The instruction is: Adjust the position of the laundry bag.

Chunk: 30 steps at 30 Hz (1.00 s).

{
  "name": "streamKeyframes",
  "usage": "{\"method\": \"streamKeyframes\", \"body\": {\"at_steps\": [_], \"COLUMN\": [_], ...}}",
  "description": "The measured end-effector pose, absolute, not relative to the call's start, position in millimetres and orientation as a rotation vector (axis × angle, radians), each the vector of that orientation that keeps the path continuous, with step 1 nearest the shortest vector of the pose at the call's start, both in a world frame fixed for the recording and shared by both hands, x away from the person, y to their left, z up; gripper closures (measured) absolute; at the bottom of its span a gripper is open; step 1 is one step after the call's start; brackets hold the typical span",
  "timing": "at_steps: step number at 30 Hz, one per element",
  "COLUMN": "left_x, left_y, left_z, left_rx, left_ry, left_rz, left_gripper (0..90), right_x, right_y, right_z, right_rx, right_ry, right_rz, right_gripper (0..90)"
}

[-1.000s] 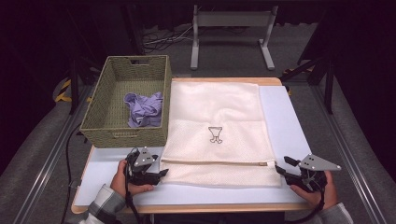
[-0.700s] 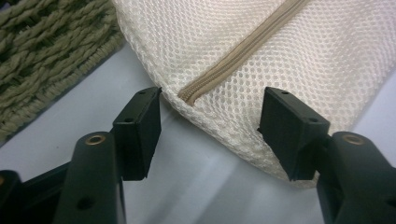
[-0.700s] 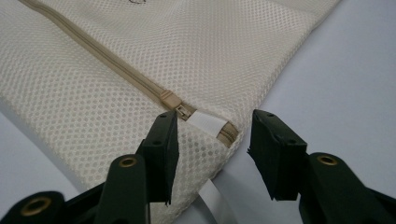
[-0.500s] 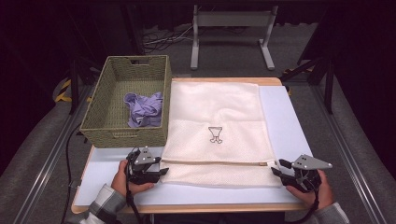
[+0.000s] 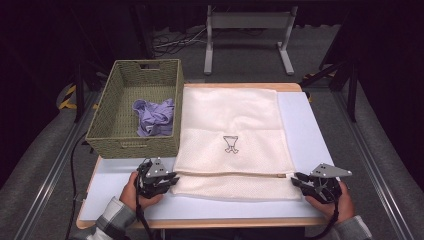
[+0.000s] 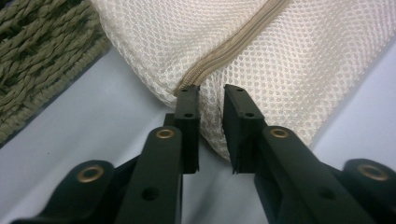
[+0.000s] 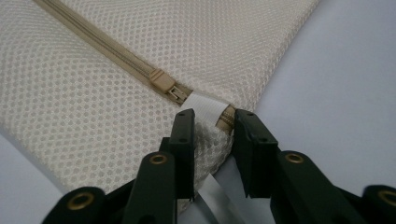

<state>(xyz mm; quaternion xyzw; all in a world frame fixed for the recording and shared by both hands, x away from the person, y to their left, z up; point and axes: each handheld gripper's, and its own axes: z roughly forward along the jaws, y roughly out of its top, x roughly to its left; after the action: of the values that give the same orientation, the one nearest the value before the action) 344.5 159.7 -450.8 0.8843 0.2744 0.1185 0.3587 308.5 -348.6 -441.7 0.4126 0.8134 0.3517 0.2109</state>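
Table (image 5: 310,135): pale blue top. Mesh bag (image 5: 230,125) lay flat across its middle, cream, zip (image 5: 225,174) running along the near edge. Basket (image 5: 131,131) stood just left of the bag, touching it, a purple cloth (image 5: 154,117) inside.

My left gripper (image 5: 170,180) sat at the bag's near left corner; jaws had just been closing, narrow, mesh bunched between them at the zip's end. My right gripper (image 5: 298,180) sat at the near right corner; jaws likewise closing, pinching mesh beside the zip pull (image 7: 162,79).
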Motion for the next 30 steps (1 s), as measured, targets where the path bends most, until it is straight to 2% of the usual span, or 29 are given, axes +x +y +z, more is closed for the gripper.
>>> {"method": "streamKeyframes", "body": {"at_steps": [1, 3, 8, 30], "left_x": [344.3, 344.6, 344.8, 336.7], "left_y": [158.9, 158.8, 159.8, 159.7], "left_z": [-450.7, -450.5, -450.6, -449.6], "left_rx": [2.285, 2.287, 2.283, 2.292], "left_ry": [0.704, 0.699, 0.698, 0.665], "left_rz": [0.312, 0.307, 0.3, 0.274], "left_gripper": [82.6, 84.3, 84.7, 83.7], "right_x": [309.3, 309.4, 307.9, 299.6], "right_y": [-348.6, -347.6, -346.6, -349.6], "right_z": [-441.2, -440.9, -439.8, -437.2], "right_rx": [1.148, 1.14, 1.116, 1.092], "right_ry": [2.265, 2.266, 2.268, 2.276], "right_rz": [0.973, 0.966, 0.955, 0.952], "right_gripper": [73.1, 76.3, 82.1, 84.3]}}
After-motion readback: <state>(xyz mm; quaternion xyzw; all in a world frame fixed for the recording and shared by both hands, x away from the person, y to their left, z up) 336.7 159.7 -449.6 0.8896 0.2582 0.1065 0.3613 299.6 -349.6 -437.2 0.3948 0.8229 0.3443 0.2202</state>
